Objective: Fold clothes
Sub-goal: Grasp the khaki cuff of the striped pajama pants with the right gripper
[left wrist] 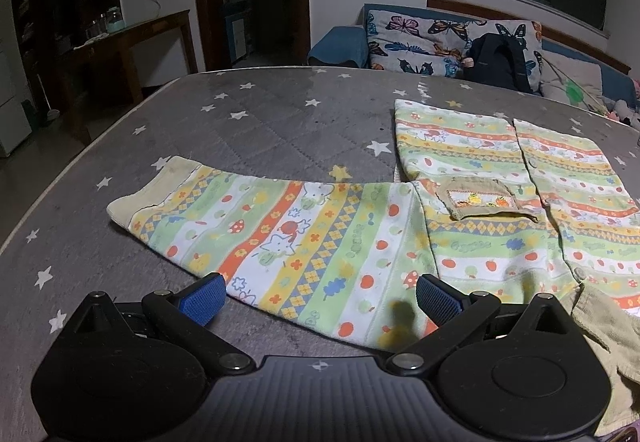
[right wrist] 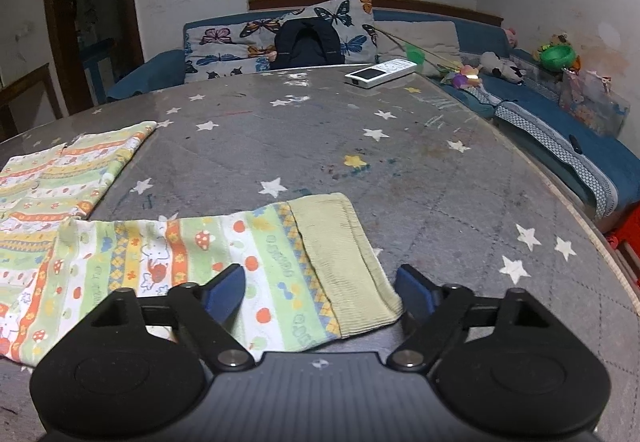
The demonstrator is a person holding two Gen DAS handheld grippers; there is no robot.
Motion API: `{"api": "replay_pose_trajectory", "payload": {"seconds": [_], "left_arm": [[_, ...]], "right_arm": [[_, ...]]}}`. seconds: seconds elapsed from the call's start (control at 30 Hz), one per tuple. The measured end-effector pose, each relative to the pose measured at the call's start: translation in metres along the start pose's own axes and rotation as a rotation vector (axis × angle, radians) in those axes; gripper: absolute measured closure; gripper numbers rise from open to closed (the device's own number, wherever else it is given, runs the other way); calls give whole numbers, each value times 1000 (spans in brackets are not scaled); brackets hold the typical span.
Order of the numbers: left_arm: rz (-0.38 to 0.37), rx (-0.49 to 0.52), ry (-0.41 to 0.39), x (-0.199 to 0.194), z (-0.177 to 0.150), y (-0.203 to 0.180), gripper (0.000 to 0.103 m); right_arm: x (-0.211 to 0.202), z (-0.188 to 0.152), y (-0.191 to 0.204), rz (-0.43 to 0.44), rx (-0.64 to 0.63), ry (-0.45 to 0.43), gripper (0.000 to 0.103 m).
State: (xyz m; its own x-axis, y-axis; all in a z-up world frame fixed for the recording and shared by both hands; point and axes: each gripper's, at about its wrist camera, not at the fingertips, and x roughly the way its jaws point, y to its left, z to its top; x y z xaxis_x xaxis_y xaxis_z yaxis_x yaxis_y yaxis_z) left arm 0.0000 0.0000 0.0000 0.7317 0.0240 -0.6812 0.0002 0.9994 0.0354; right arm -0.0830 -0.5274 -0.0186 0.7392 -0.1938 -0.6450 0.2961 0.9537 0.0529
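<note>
- My left gripper [left wrist: 320, 296]: nearest the lens, jaws spread wide, holding nothing, poised over the near edge of the left sleeve [left wrist: 256, 230].
- My right gripper [right wrist: 320, 290]: also wide open and empty, fingers straddling the beige cuff [right wrist: 344, 262] of the right sleeve [right wrist: 192, 266].
- Table [left wrist: 280, 122]: grey quilted star-print cover, carries everything.
- Striped print jacket [left wrist: 500, 194]: flat on the table, front up, both sleeves spread out sideways, pocket [left wrist: 486, 200] on the chest.
- Remote [right wrist: 380, 73]: white, far right of the table, well apart from the jacket.
</note>
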Motion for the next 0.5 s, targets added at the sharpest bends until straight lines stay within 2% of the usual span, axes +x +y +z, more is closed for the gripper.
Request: {"api": "replay_pose_trajectory", "payload": {"seconds": [0.07, 0.13, 0.23, 0.43, 0.47, 0.5], "left_arm": [[4, 5, 13, 0, 0, 0, 0], [6, 3, 12, 0, 0, 0, 0], [8, -1, 11, 1, -4, 4, 0], [17, -8, 10, -5, -6, 6, 0], [19, -10, 10, -5, -6, 7, 0], [20, -13, 10, -6, -7, 9, 0]], "right_arm": [[-1, 1, 1, 12, 4, -1, 32], [-2, 2, 2, 24, 9, -2, 49], [-4, 4, 4, 42, 15, -4, 68], [-7, 5, 9, 45, 12, -3, 69], [-8, 5, 9, 49, 16, -4, 71], [-7, 7, 8, 62, 22, 1, 81]]}}
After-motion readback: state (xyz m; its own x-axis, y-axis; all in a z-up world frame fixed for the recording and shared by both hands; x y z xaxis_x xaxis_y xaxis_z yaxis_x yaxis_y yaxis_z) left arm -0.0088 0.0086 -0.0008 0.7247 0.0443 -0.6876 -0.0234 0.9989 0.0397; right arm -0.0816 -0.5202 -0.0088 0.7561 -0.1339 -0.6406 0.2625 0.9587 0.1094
